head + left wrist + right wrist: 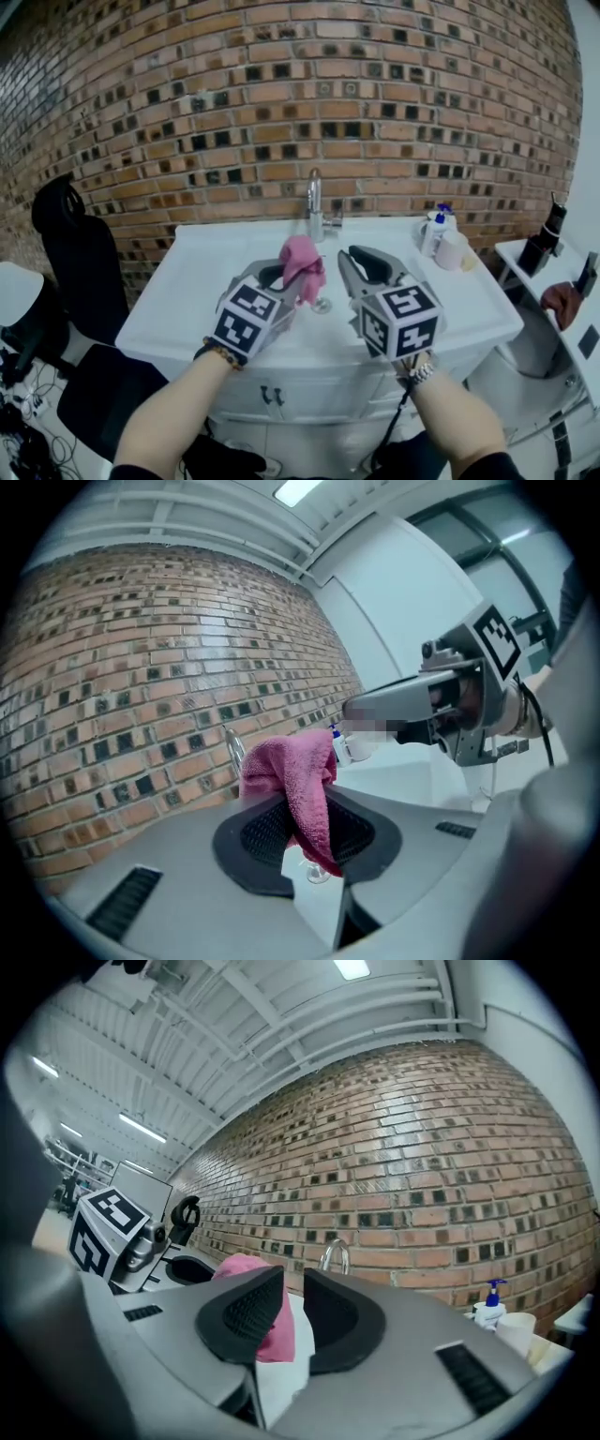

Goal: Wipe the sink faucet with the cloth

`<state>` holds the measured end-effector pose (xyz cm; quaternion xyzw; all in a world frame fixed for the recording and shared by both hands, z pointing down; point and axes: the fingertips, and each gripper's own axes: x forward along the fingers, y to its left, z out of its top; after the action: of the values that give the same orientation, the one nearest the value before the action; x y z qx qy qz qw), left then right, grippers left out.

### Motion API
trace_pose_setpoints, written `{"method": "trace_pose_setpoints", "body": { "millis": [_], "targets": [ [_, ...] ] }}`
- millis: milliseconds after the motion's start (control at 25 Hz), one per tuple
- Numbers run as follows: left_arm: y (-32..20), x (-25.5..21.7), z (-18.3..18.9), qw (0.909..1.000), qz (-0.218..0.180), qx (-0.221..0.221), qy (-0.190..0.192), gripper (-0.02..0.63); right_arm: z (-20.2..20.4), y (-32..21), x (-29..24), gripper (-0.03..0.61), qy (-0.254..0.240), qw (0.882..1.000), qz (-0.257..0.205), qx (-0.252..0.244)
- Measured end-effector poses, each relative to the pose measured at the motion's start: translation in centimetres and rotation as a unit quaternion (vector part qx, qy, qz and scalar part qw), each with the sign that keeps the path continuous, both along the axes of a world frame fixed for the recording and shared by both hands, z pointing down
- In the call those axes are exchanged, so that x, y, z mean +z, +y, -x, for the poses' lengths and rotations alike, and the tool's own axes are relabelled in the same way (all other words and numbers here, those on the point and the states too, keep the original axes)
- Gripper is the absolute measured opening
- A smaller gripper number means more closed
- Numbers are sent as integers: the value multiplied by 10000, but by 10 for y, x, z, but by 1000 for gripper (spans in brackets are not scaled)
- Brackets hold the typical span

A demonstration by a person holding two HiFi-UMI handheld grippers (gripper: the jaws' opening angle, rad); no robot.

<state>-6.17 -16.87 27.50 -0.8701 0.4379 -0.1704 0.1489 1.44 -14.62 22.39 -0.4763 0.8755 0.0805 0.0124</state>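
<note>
**Cloth in the left fingers, faucet just ahead**

The left gripper [278,275] holds the pink cloth [298,778] between its fingers [255,838]. The pads press on the lower part of it. One bunch stands up above the fingertips and one corner hangs down below them. Just to the right, the right gripper [292,1309] is empty. Its fingers [239,1314] stand narrow, with only a small gap and nothing inside it. The cloth is beside them, not between them. Both grippers are above the white desk [183,281] and point almost level.

Beyond the fingertips, roughly between the two grippers, stands the metal faucet [315,204]. It is near, but the cloth does not touch it yet. Farther off, to the right of the right fingers, a bottle [434,231] and a cup [452,250] stand on the desk. Behind everything is the brick wall [281,94].

The step in hand seems to be bringing the cloth to the faucet. To do it well, I think the left fingers should grip firmly and lead with the standing bunch. Then soft cloth meets the metal, not the hard fingertips. Wiping from the top of the spout down to the base, and also around the back, would cover it fully. The hanging corner may catch on the faucet, so the approach should be slow. The right gripper should stay aside, away from the bottle and the cup.
</note>
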Motion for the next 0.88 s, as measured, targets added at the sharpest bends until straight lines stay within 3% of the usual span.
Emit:
{"method": "trace_pose_setpoints", "body": {
  "millis": [520,880],
  "targets": [
    [128,-31,-1,9983,-443,290,258,72,2,113,-11,35,-3,9990,-395,211],
    [213,-29,3,9968,-506,436,437,72,5,189,-5,15,13,9984,-452,327]
  ]
}}
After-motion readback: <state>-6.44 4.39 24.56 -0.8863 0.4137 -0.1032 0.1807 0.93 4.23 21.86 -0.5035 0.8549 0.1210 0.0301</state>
